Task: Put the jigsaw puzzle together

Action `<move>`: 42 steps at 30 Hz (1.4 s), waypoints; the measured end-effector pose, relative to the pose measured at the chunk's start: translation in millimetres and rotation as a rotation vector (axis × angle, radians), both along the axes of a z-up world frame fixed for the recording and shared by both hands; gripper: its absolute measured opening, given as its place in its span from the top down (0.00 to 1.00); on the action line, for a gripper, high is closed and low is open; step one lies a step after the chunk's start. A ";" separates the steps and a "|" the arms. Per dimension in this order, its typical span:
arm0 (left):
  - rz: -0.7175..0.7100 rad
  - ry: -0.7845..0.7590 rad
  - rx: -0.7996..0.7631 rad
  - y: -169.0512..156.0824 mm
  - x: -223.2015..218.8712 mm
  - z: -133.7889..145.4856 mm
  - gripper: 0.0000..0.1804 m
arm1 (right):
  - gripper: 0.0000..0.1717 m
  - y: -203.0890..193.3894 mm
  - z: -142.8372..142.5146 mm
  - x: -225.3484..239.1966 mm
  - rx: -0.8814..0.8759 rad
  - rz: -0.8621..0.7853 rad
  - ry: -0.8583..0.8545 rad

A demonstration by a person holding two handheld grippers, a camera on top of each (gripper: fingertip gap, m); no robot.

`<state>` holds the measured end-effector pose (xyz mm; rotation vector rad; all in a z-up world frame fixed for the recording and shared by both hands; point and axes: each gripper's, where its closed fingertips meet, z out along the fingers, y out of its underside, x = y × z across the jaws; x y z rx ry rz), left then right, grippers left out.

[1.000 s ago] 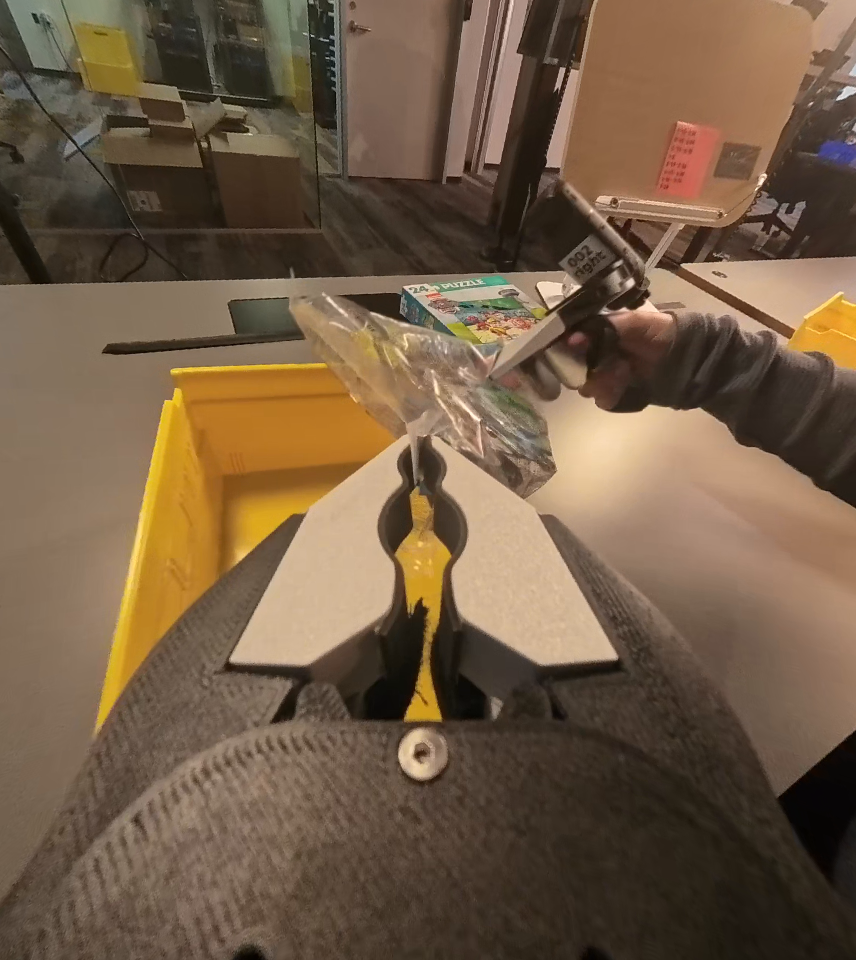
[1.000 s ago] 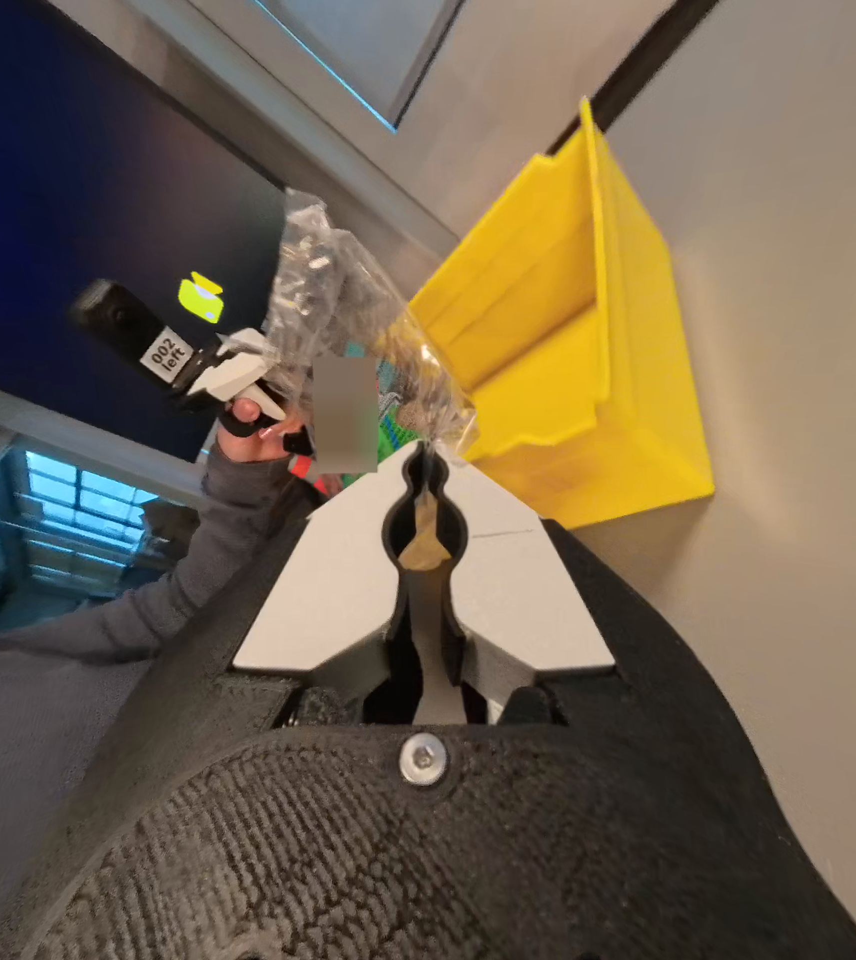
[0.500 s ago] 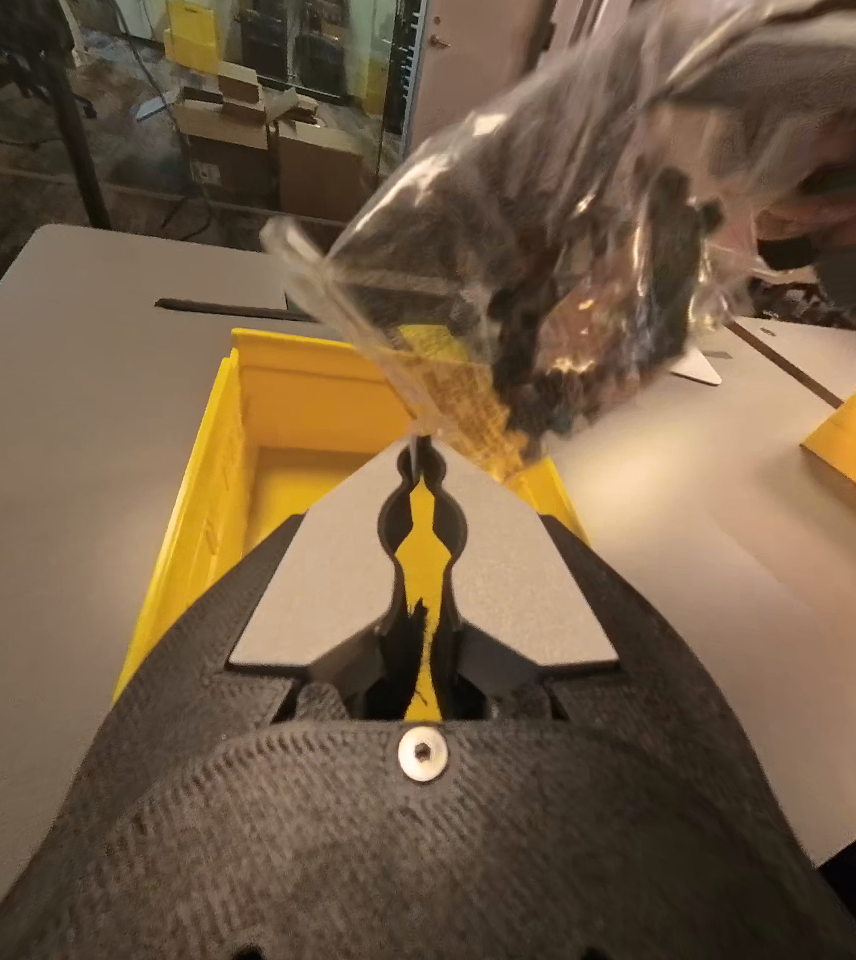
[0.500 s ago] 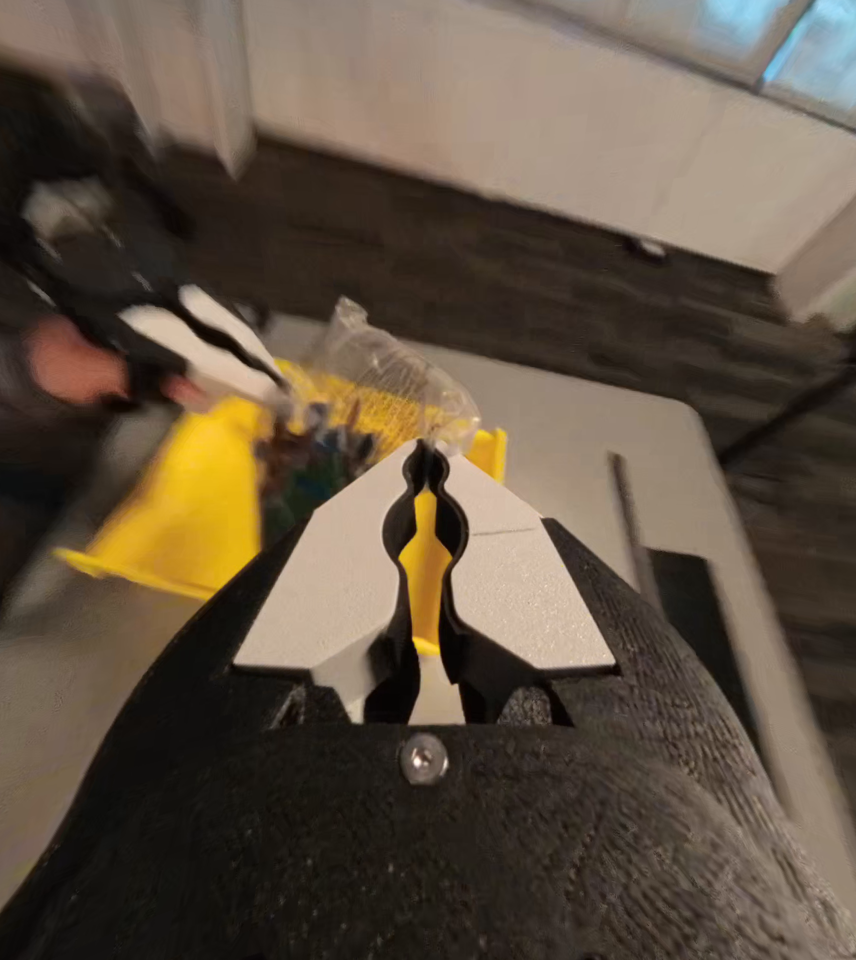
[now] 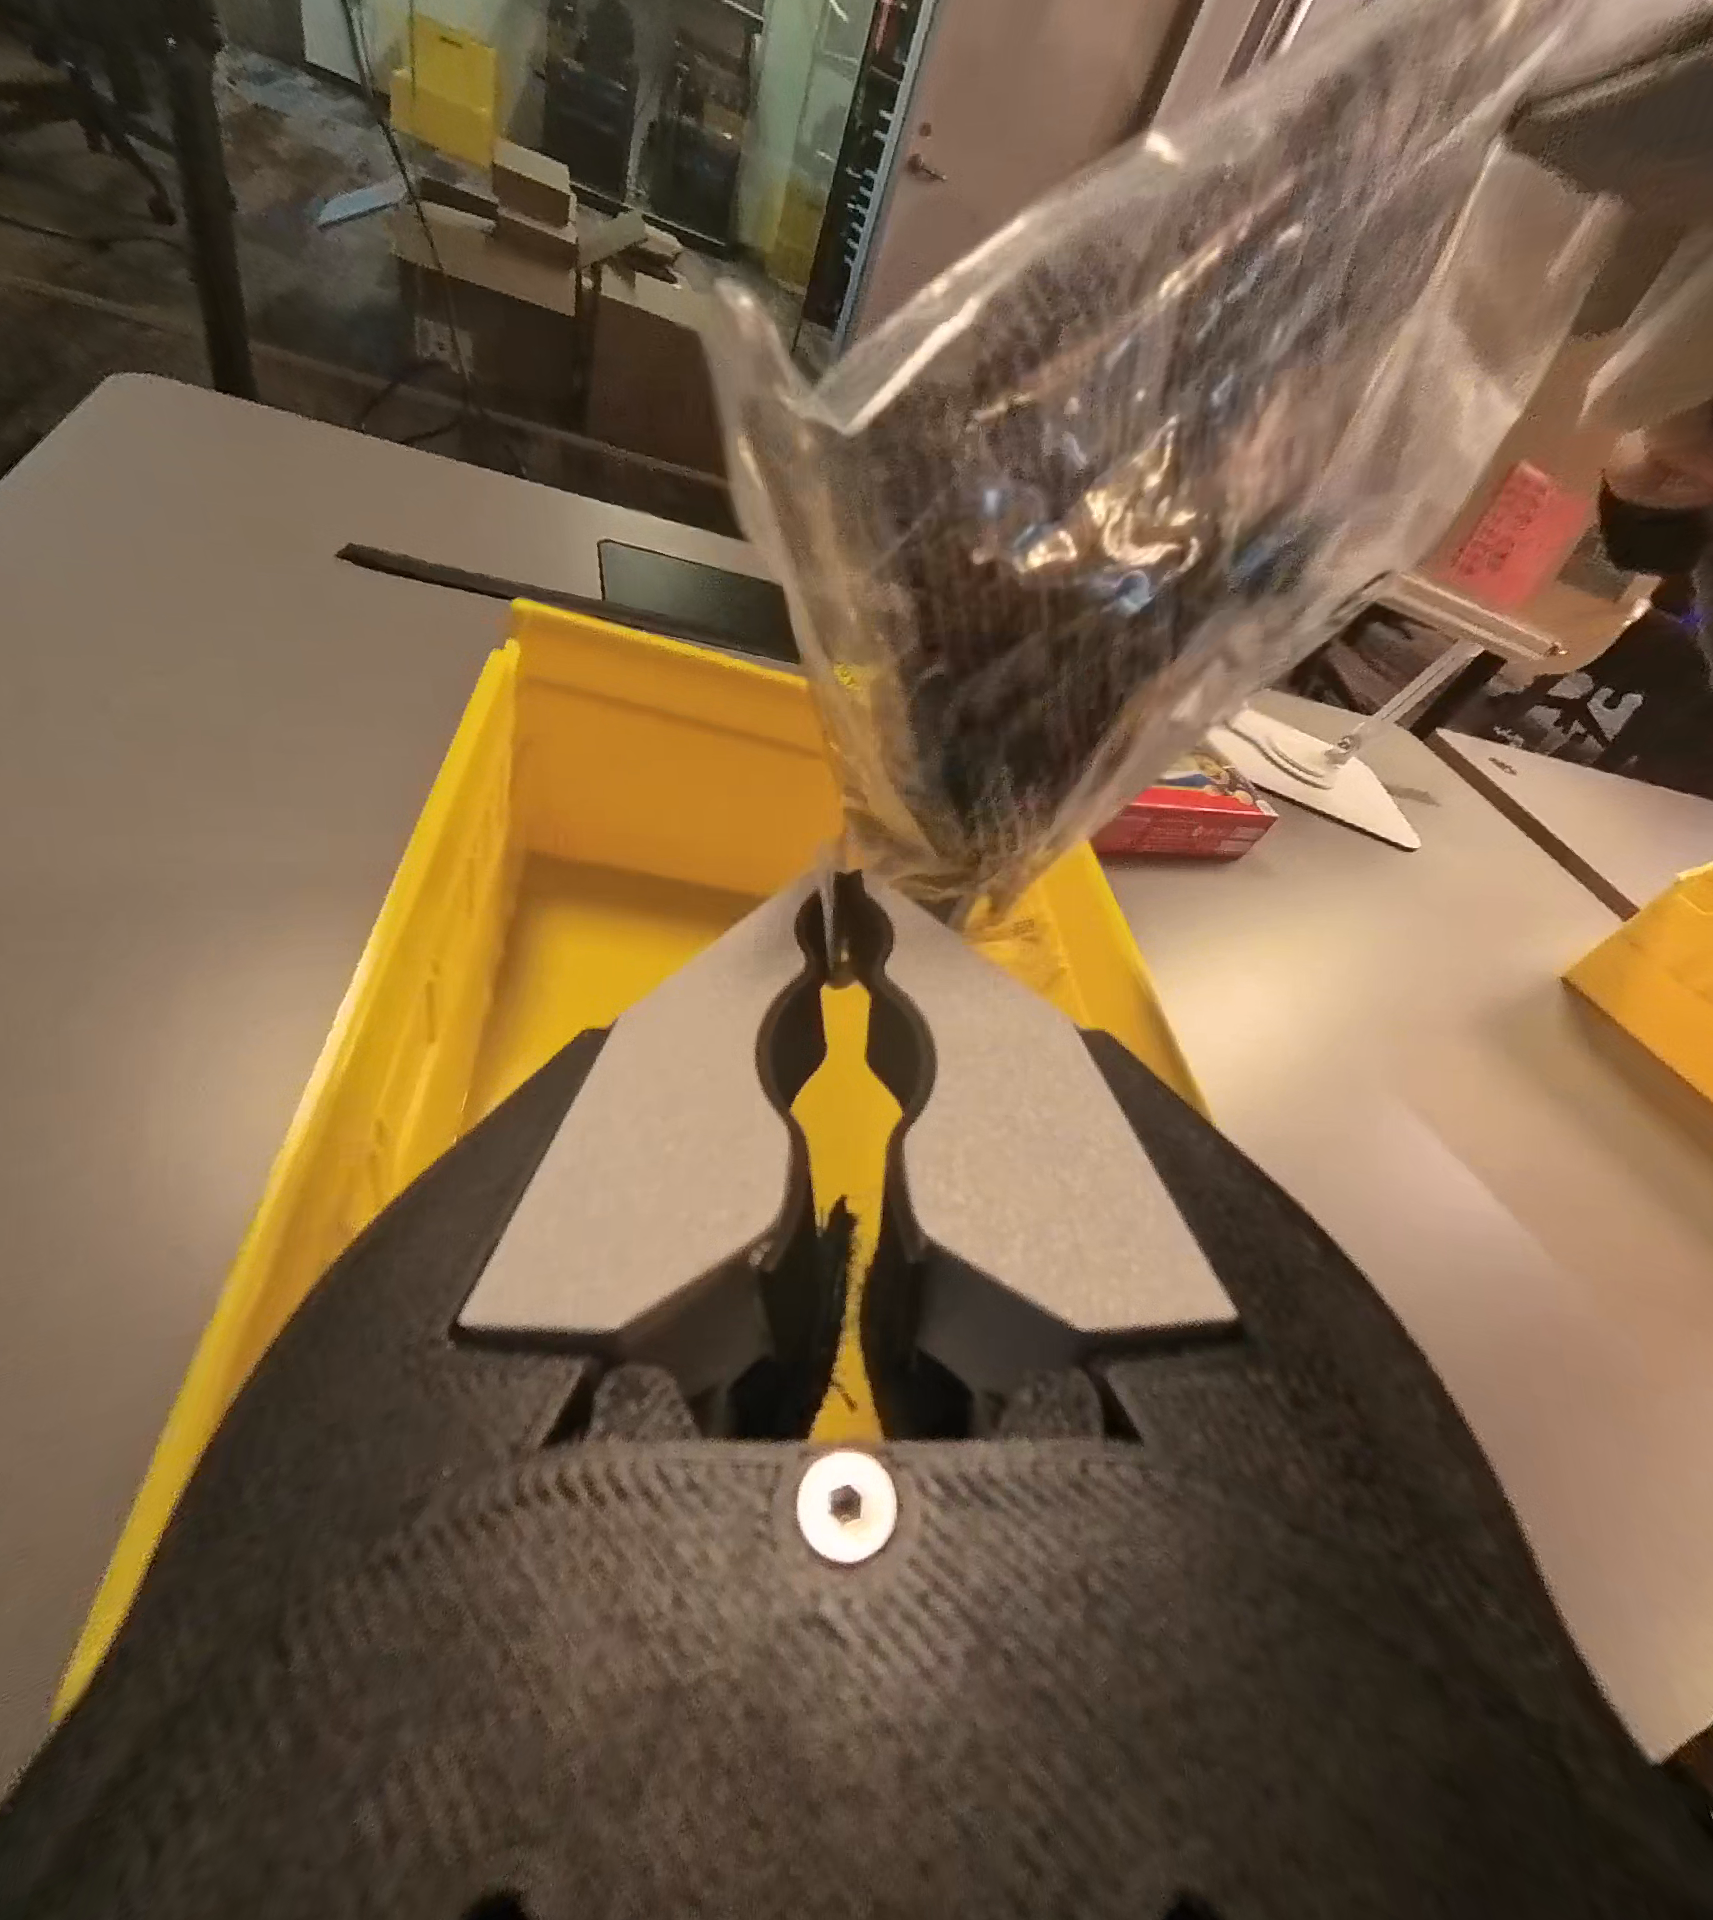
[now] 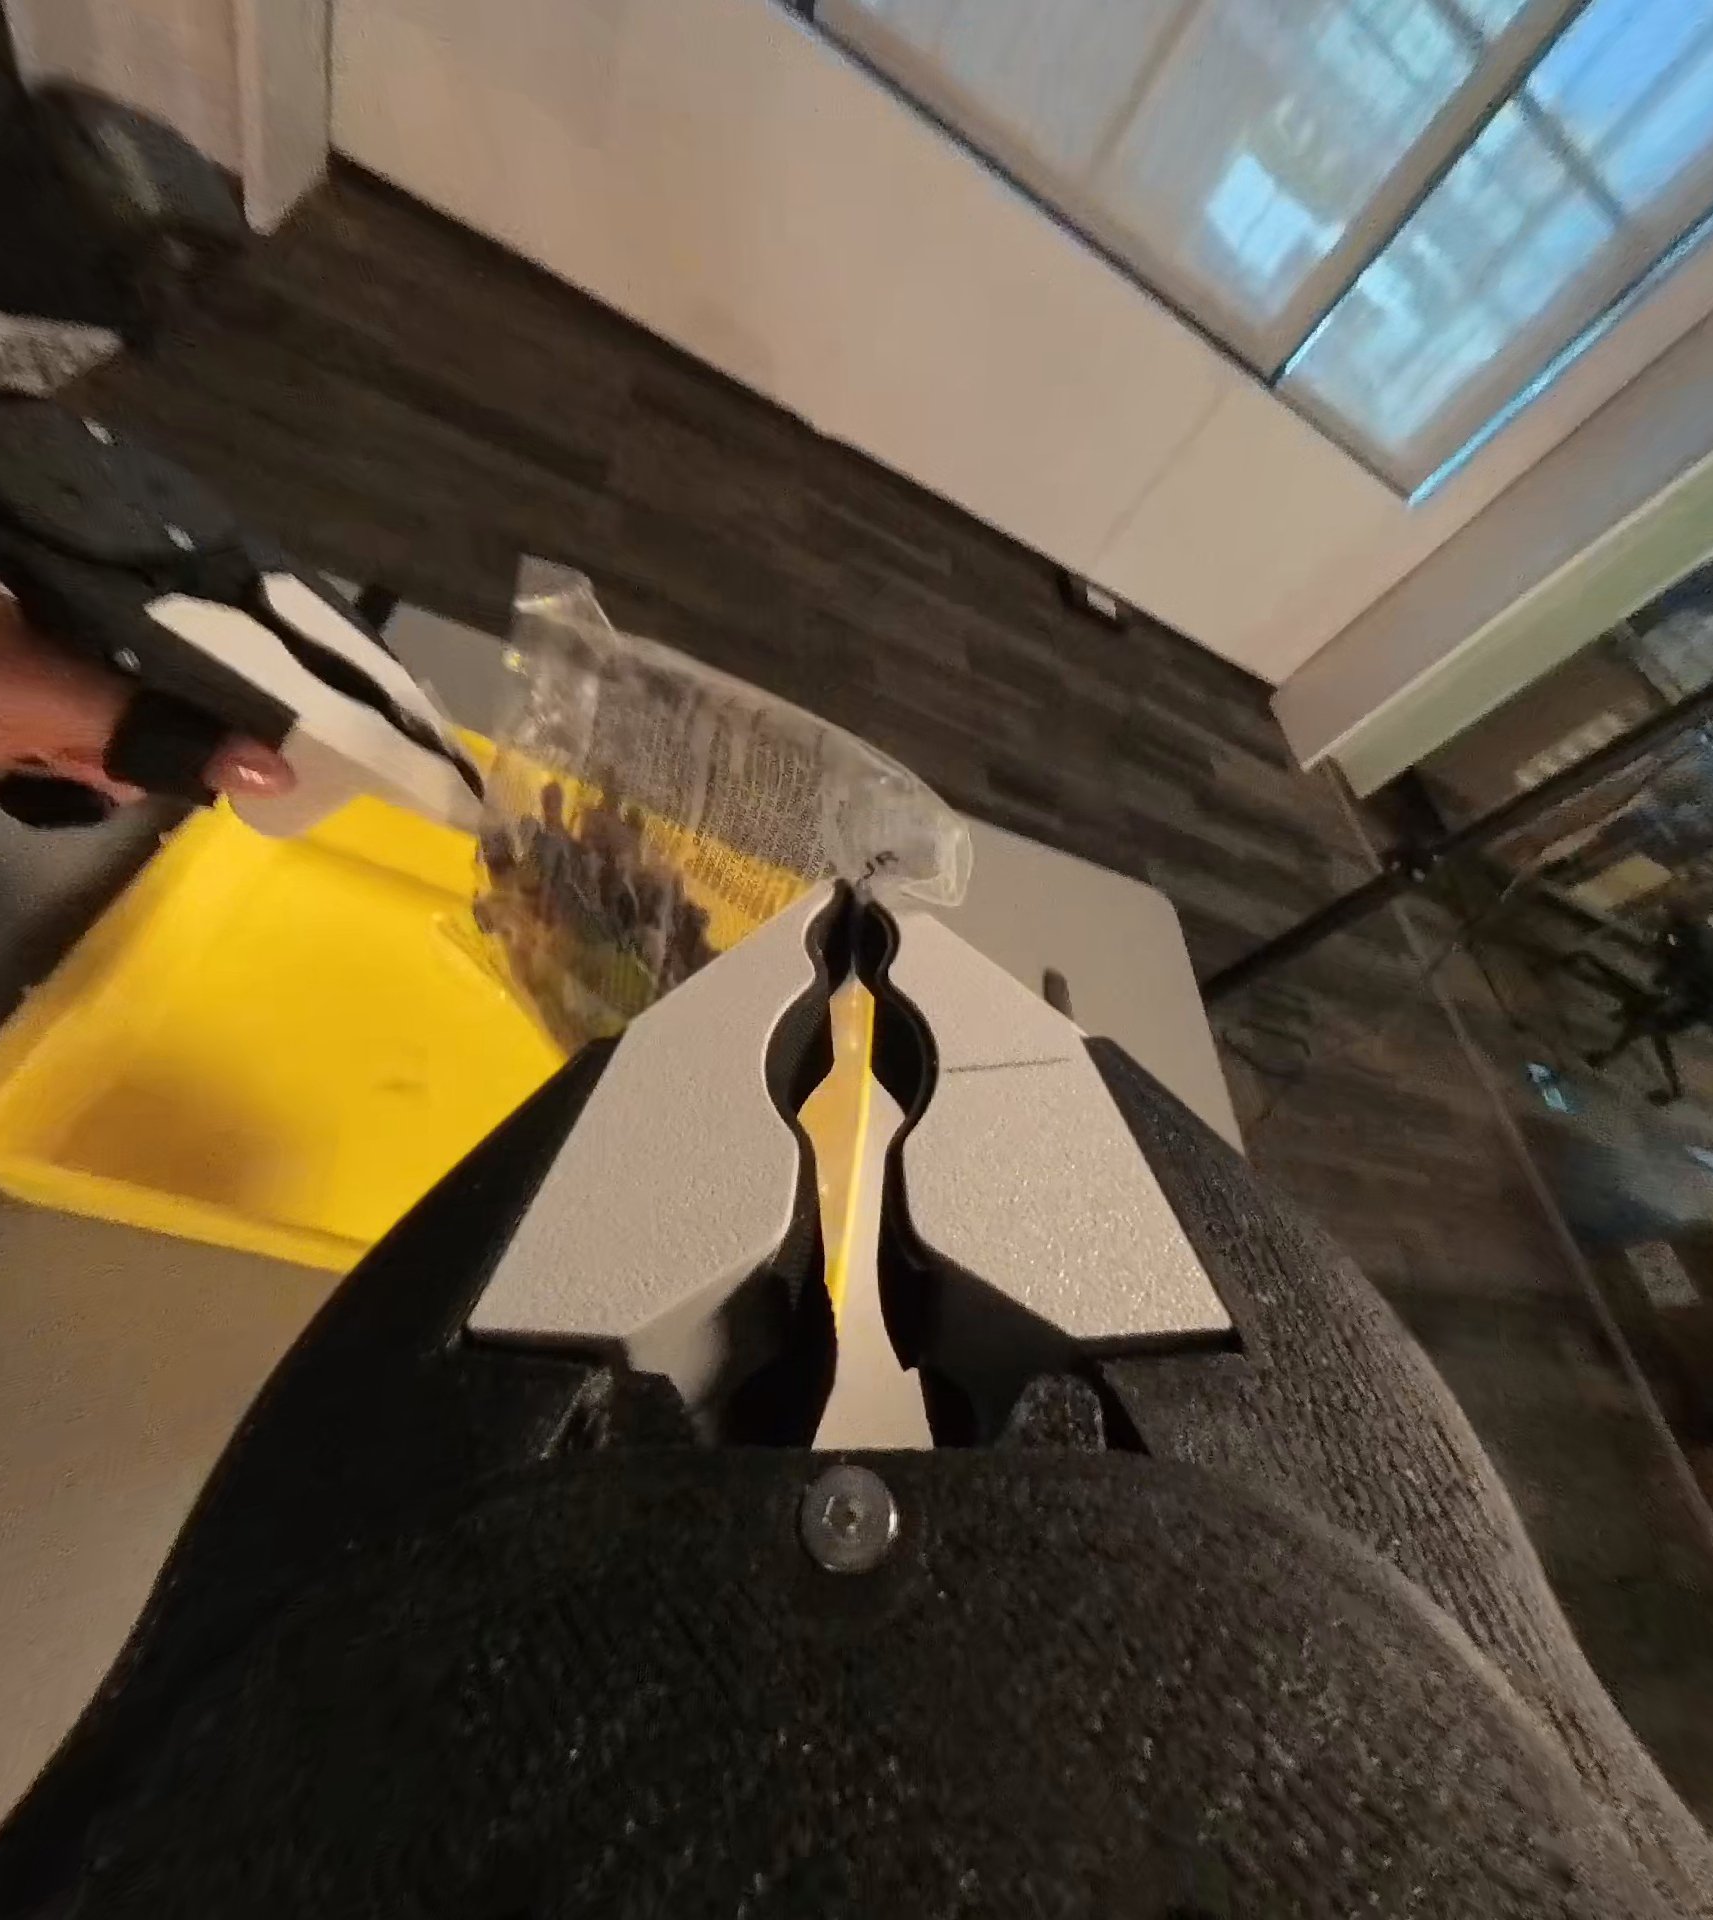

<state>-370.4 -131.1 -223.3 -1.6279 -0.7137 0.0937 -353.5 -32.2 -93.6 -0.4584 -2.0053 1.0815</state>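
Basically both jaws are clamped on thin film edges of the bag (image 5: 1091,499), left gripper (image 5: 844,914) and right gripper (image 6: 857,904) alike. The film could slip or tear, dumping pieces past the bin (image 5: 623,790) onto the bench (image 5: 156,727).

The room light is warm and a bit dim. Bright blue daylight comes through the window (image 6: 1517,239) at the upper right. The clear bag (image 5: 1122,499) is smeared with blur and has shiny spots. The yellow bin (image 5: 644,790) glows. Straight lines bend near the edges. The background looks soft.
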 end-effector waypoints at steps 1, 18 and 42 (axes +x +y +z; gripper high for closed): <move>0.003 -0.003 0.001 -1.4 -0.8 -1.3 1.00 | 1.00 4.5 -5.1 -1.5 0.011 -0.017 -0.012; -0.149 0.136 -0.162 15.2 21.1 81.0 1.00 | 1.00 36.4 -85.6 -35.5 -0.354 -0.105 -0.407; -0.146 0.053 0.327 18.4 19.2 25.8 0.70 | 1.00 -60.4 76.8 -14.6 0.037 0.130 -0.249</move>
